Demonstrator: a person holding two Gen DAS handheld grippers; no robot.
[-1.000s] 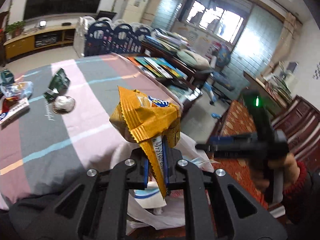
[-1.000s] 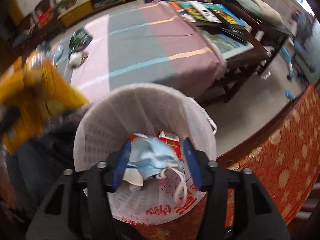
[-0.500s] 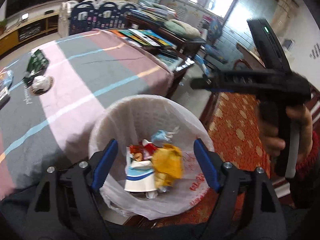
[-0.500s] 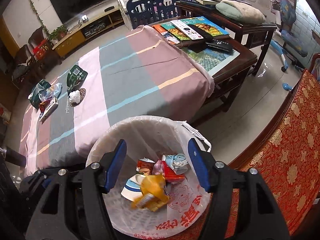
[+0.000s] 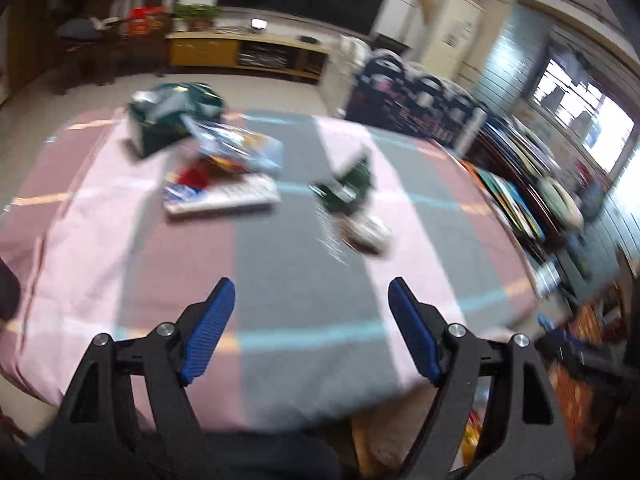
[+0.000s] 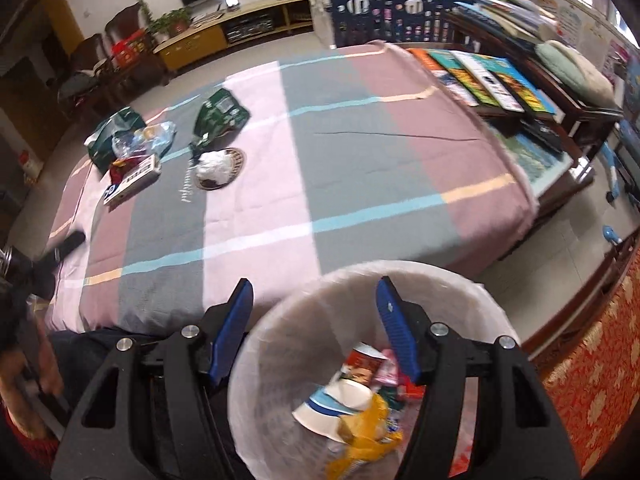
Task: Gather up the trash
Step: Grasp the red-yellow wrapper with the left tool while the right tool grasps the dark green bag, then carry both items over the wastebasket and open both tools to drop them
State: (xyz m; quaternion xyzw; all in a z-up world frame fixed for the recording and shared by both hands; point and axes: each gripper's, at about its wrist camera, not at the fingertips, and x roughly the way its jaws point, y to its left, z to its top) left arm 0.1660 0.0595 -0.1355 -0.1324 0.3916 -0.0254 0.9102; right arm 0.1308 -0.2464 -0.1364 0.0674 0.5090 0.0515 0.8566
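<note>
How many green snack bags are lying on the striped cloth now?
2. One green bag lies at the far left, in the pile with the clear wrapper. The other green bag lies right of it, just behind the crumpled tissue. Others may be hidden.

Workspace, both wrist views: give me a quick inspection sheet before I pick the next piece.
Surface: striped tablecloth, flat.
Job's things: lined trash bin holding yellow wrapper and paper cup; on the cloth, green packet, crumpled tissue on a round coaster, white box, clear bag, dark green bag.
Clutter: books on the side table.
Grippers: left gripper open, empty, over the cloth; right gripper open, empty, above the bin.
Cables: nothing seen.
Surroundings: TV cabinet, blue playpen fence, red patterned sofa.
</note>
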